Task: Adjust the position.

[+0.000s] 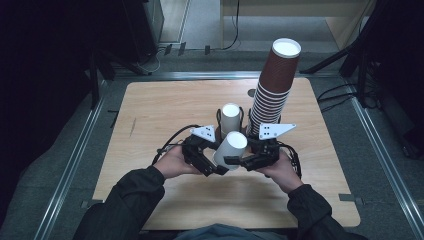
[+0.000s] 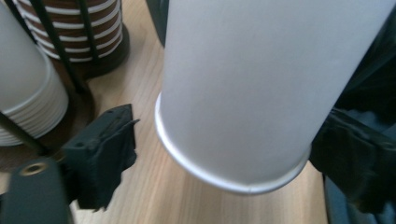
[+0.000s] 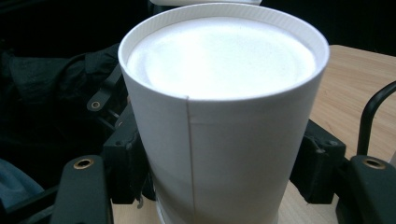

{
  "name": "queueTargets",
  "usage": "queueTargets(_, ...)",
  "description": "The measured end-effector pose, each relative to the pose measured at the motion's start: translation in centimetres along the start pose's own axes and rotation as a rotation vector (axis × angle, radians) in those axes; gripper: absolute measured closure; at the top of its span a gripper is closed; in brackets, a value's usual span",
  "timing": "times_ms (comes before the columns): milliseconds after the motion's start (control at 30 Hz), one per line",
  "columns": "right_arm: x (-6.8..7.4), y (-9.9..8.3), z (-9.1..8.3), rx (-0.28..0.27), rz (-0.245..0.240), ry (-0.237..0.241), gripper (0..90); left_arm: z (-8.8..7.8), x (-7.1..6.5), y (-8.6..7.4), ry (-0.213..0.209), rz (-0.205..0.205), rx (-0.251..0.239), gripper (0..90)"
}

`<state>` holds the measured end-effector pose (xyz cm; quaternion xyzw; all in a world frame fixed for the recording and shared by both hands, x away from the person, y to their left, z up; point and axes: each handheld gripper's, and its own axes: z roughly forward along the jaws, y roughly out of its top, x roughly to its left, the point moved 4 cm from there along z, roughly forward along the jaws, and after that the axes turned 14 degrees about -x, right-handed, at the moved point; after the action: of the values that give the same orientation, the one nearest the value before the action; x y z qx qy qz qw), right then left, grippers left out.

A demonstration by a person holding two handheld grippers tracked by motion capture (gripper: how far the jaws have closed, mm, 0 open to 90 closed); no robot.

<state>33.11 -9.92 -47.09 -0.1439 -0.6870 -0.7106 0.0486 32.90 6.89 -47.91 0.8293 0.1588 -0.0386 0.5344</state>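
No readable print on the upside-down white paper cup (image 1: 230,148). Right claw (image 1: 235,161) pinches its wall from 3 o'clock; left claw (image 1: 212,166) spread at 9, hands low over the wooden surface (image 1: 160,110).

The desk (image 1: 150,110) is viewed from above and in front, looking down. The white cup (image 1: 230,148) is seen at close range from both gripper views: from beside its rim in the left, toward its upturned base in the right. That cup is shared by all views.
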Motion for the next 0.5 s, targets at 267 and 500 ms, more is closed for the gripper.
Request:
queueTargets(267,0.06,-0.28,0.42,-0.003,0.015,0.003,31.2,0.05,0.01,0.04,-0.012,-0.016,-0.015,15.0)
queueTargets(500,-0.03,-0.38,0.54,-0.003,0.014,-0.007,31.6,-0.01,-0.03,0.02,-0.022,-0.021,-0.023,22.9)
